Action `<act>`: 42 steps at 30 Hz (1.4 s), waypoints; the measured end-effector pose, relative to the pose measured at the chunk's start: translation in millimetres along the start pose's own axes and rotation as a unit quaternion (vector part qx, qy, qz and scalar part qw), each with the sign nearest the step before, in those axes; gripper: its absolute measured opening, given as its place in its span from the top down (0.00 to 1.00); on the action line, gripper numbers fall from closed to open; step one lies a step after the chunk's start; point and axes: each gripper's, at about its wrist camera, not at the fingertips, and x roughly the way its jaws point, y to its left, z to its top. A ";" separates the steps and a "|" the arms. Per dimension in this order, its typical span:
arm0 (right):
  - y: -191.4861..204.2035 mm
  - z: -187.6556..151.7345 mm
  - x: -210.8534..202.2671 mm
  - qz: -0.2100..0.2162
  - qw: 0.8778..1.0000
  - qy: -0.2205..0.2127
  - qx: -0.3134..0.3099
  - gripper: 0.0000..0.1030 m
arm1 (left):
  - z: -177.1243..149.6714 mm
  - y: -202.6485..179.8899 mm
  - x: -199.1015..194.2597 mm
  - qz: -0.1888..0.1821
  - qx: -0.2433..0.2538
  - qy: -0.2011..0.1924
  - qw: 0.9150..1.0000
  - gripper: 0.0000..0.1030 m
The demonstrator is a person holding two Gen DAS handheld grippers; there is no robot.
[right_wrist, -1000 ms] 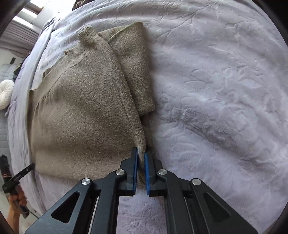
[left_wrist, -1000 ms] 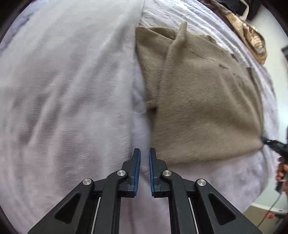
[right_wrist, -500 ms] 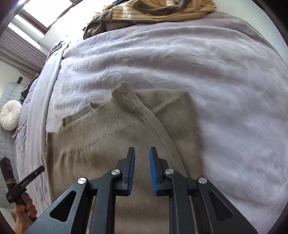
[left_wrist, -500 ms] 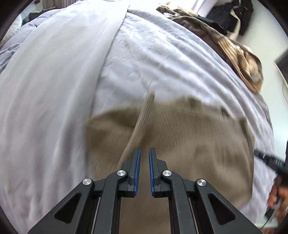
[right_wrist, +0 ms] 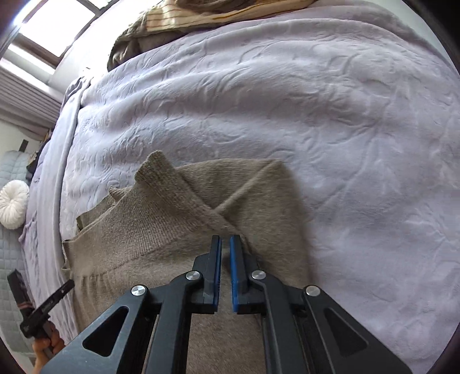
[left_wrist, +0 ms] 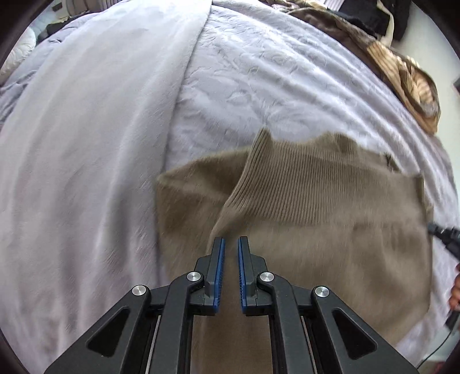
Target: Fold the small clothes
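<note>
My left tongs [left_wrist: 230, 241] hang over the tan knit garment [left_wrist: 316, 218], closed down to a narrow slit with nothing pinched between the blue pads. My right tongs [right_wrist: 225, 240] are drawn together too, their jaws closing the last bit, and no cloth sits between them; they hover just above the spot where two folded edges of the garment [right_wrist: 161, 230] cross. The garment lies flat on the pale lavender bedspread [right_wrist: 316, 115], partly folded, with one ribbed edge laid diagonally over a folded-in panel and a pointed corner sticking up toward the far side. In the right view my left hand [right_wrist: 43, 345] shows at the lower left edge, gripping its handle. A heap of striped brown clothes [right_wrist: 201, 14] lies at the far end of the bed, well apart from the garment. A round white cushion [right_wrist: 13, 204] sits off to the left beside the bed.
</note>
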 end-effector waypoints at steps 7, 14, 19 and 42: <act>-8.4 -35.9 -37.9 0.010 1.000 0.016 0.005 0.90 | -58.2 12.9 -38.9 -0.004 -0.012 0.014 1.000 0.90; 16.0 -113.6 -56.4 0.040 0.997 0.063 -0.007 0.90 | -109.3 15.0 -57.0 0.011 -0.032 0.040 0.999 0.90; 35.7 -166.1 -57.1 0.056 0.993 0.104 -0.005 0.86 | -148.7 13.7 -59.7 0.016 -0.034 0.062 0.997 0.90; 140.0 -265.7 -27.4 0.083 0.972 0.203 -0.084 0.58 | -206.9 66.9 -100.1 0.033 -0.075 0.060 0.995 0.02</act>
